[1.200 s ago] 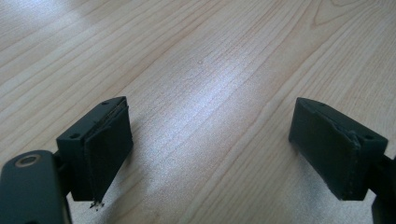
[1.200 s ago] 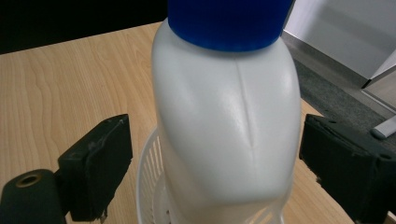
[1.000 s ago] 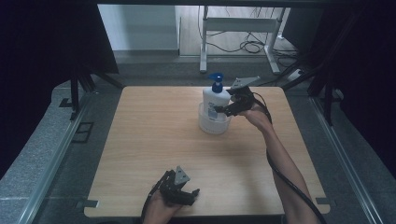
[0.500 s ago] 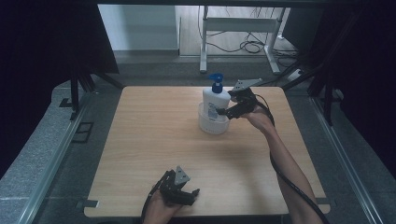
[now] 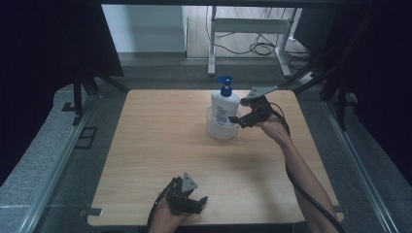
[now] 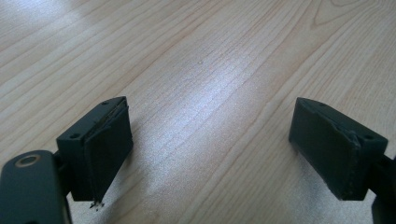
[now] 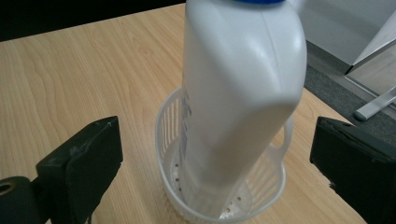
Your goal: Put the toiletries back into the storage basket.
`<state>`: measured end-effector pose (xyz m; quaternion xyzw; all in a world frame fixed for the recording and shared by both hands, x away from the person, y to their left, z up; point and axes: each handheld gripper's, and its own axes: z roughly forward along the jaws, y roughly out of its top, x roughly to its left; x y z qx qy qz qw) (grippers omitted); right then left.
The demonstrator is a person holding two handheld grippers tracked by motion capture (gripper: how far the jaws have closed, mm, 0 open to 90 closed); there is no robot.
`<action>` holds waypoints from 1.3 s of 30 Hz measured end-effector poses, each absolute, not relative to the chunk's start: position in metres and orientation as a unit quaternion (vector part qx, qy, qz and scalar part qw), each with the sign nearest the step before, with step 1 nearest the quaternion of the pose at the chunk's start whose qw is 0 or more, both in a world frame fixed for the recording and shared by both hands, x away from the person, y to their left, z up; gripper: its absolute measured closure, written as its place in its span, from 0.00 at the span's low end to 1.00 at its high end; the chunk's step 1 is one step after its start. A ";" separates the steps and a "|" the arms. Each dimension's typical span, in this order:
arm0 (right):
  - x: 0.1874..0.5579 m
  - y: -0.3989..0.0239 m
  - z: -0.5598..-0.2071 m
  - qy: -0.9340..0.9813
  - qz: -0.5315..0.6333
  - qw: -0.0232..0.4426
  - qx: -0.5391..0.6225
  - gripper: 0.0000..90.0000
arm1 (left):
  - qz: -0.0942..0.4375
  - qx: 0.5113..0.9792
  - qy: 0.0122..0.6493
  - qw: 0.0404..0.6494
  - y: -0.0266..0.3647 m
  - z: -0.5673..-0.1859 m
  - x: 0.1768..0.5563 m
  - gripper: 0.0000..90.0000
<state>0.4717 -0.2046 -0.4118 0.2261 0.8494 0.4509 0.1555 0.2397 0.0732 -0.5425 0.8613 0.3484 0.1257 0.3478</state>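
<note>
Behind the bottle [image 7: 233, 93], the basket's [image 7: 173, 116] far wall hides — bottle top cropped.

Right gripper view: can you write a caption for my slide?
White plastic pump bottle stands in white slotted basket between the open right gripper.

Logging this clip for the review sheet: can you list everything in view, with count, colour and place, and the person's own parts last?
pump bottle: 1, white with a blue pump top, standing in the basket at the far middle of the table
basket: 1, white slotted plastic, round, on the table under the bottle
table: 1, light wood, centre of the high view
metal frame: 1, grey, on the floor beyond the table, with black cables near it
right gripper: 1, black, jaws open and apart from the bottle, just right of it
left gripper: 1, black, jaws open with nothing between them, at the near edge of the table
right forearm: 1, reaching in from the bottom right
</note>
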 end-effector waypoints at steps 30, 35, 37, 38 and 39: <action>0.425 -0.227 -0.434 0.850 0.447 0.159 0.230 0.02 | 0.126 0.860 0.350 0.349 0.073 -0.543 0.240 0.14; 0.415 -0.231 -0.441 0.851 0.445 0.157 0.231 0.02 | 0.127 0.861 0.348 0.349 0.073 -0.543 0.240 0.14; 0.411 -0.234 -0.445 0.850 0.446 0.156 0.233 0.02 | 0.127 0.861 0.348 0.349 0.073 -0.543 0.240 0.14; 0.409 -0.235 -0.446 0.850 0.446 0.155 0.234 0.02 | 0.127 0.861 0.348 0.349 0.073 -0.543 0.240 0.14; 0.408 -0.236 -0.448 0.849 0.447 0.154 0.235 0.02 | 0.127 0.861 0.348 0.348 0.073 -0.542 0.240 0.14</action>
